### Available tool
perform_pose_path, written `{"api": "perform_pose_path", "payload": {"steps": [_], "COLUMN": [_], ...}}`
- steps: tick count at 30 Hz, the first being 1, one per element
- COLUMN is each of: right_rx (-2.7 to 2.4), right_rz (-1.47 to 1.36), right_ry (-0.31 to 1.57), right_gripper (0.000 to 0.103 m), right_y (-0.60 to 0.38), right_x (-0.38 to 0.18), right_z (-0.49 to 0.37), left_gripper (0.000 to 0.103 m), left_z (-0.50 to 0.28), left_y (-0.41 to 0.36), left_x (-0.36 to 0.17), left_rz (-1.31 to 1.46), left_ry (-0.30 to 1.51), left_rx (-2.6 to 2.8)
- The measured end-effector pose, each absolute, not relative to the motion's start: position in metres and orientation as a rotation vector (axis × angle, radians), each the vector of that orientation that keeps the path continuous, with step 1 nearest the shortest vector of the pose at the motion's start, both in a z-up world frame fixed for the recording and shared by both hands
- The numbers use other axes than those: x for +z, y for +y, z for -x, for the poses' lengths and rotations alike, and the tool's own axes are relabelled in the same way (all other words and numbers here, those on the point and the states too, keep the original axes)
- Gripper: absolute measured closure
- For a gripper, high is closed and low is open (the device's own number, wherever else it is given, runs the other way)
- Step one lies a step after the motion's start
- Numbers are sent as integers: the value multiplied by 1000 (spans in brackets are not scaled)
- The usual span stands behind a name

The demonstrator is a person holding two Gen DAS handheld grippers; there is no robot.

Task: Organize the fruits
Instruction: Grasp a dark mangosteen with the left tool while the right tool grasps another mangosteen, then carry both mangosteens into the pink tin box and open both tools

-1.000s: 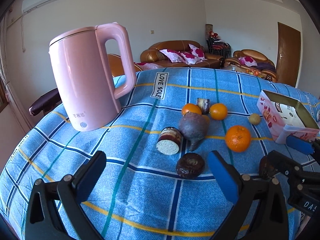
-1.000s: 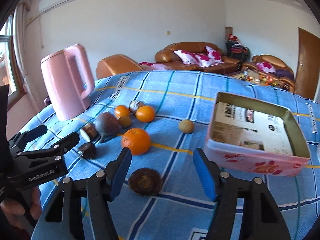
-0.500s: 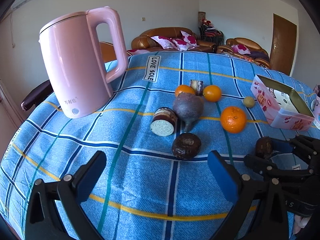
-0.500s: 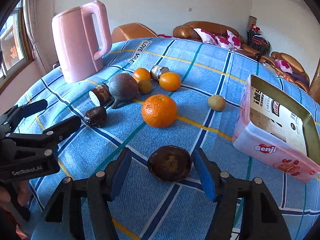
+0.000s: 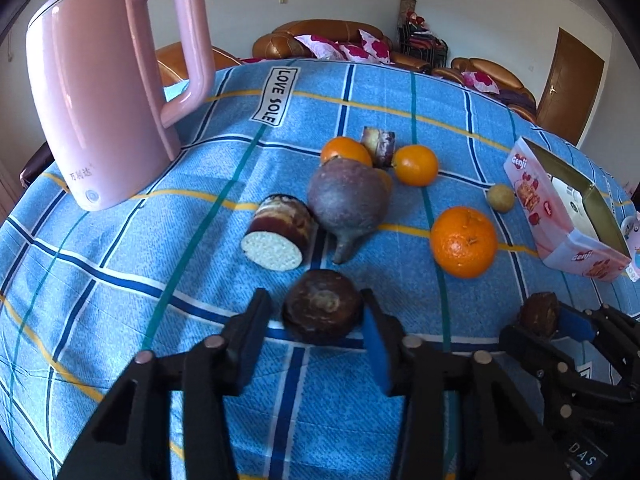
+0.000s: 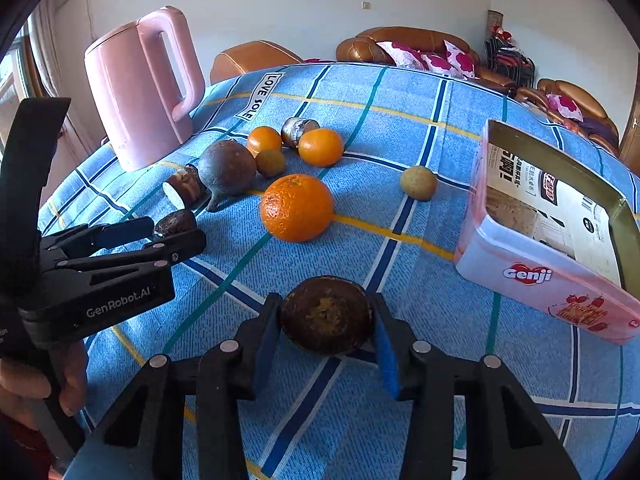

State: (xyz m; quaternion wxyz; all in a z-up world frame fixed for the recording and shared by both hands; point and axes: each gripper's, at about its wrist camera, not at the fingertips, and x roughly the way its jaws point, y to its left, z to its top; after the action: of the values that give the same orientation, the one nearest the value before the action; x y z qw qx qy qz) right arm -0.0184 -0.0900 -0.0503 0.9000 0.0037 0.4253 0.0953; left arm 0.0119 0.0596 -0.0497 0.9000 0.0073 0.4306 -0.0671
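Note:
My left gripper (image 5: 316, 312) has closed around a dark brown round fruit (image 5: 322, 306) on the blue checked cloth; its right pad touches, a small gap shows at the left pad. My right gripper (image 6: 326, 322) is shut on another dark brown fruit (image 6: 326, 320), both pads touching it, still on the cloth. A large orange (image 6: 296, 207), two small oranges (image 6: 320, 146), a purple beet-like root (image 5: 347, 202), a cut cane piece (image 5: 280, 232) and a small tan fruit (image 6: 418, 183) lie beyond. The open pink Genji box (image 6: 548, 280) sits at the right.
A tall pink kettle (image 5: 108, 92) stands at the back left of the table. Another small cane piece (image 5: 378, 142) lies between the small oranges. Each gripper shows in the other's view: the right one (image 5: 560, 320), the left one (image 6: 176, 232). Sofas stand behind.
Both grippers moved forward and down, and their jaws narrowed from wide open onto the two dark brown fruits.

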Motion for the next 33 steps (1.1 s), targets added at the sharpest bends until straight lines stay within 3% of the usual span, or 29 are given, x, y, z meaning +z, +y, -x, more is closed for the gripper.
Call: {"api": "perform_pose_path", "payload": {"steps": [6,19,33], "right_rx": [178,20,-205], "right_rz": [-4,-21,-50], "right_ry": [818,483,538], "right_gripper": [57,57,57], "right_y": [-92,-150,-248], "right_x": [-41,6,-6], "right_z": [23,54,37], "left_gripper": [65,65,65], "left_z": [-4,11,-2], "left_y": [57,-14,-118], "left_x": [-41,14,15], "left_rz": [-21,-150,-210], "left_ry": [832,579,541], "left_rx": [-125,-158,-276]}}
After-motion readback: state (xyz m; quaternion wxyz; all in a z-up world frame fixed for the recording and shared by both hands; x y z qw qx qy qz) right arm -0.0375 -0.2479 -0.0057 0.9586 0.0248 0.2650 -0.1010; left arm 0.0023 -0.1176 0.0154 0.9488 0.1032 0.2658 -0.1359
